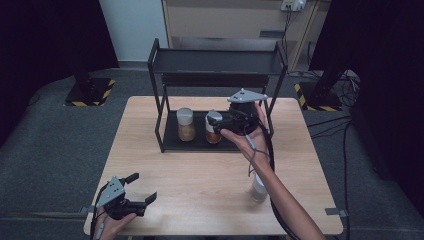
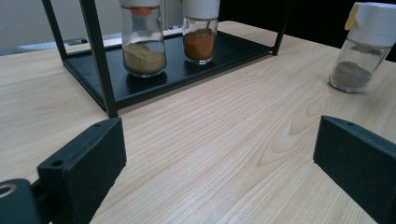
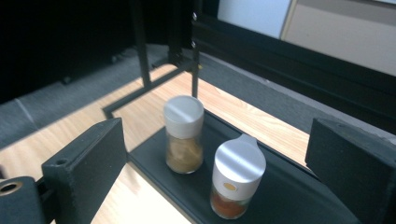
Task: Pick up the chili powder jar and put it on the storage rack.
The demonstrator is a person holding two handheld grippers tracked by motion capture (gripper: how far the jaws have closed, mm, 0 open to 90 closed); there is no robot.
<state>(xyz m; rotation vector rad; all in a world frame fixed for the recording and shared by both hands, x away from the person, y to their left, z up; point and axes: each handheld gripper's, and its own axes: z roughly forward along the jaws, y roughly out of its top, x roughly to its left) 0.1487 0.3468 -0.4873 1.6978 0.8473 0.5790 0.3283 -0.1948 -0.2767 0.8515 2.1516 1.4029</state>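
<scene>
Orange spice jar is seen on the rack's lower shelf near the bench's far edge, beside a tan jar. Right gripper is held above, fingers wide, empty; either jar could be toppled by a low finger.

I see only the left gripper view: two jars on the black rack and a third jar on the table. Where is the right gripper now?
Observer: In the high view the right gripper hovers over the rack's lower shelf, close to the orange-spice jar.
Operator: Does it hold that jar?
Observer: No. In the right gripper view its jaws stand wide open and touch nothing; both jars stand beyond them.
Operator: Is something on the top shelf?
Observer: No, the high view shows the top shelf bare.
</scene>
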